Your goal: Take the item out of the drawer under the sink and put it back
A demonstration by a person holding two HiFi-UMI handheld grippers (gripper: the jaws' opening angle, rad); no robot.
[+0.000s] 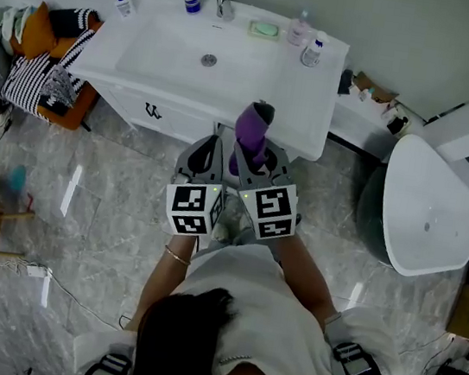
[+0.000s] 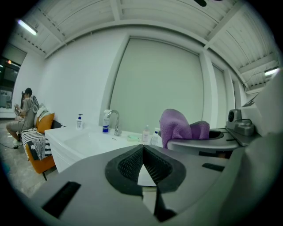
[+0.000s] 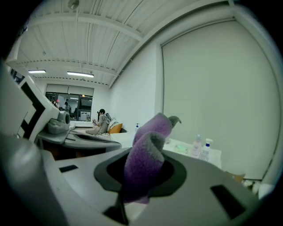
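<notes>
The right hand-held gripper (image 3: 140, 178) is clenched on the purple cloth (image 3: 148, 150), its long axis rising from the jaws toward the sink (image 1: 208, 60); the left hand-held gripper (image 2: 142, 167), closed and empty, sits just beside it, nearer the seemingly closed drawer (image 1: 171, 118) ahead-left.

The person has dark hair (image 1: 185, 341), a white short-sleeved top (image 1: 244, 302), a thin bracelet (image 1: 176, 257) and perhaps grey-black shoes (image 1: 107, 371), while the left gripper (image 1: 209, 143) and right gripper (image 1: 254, 146) are smooth grey shells with black ribbed pads (image 2: 130, 164), each bearing a cube (image 1: 194, 209) of black-and-white square markers.
</notes>
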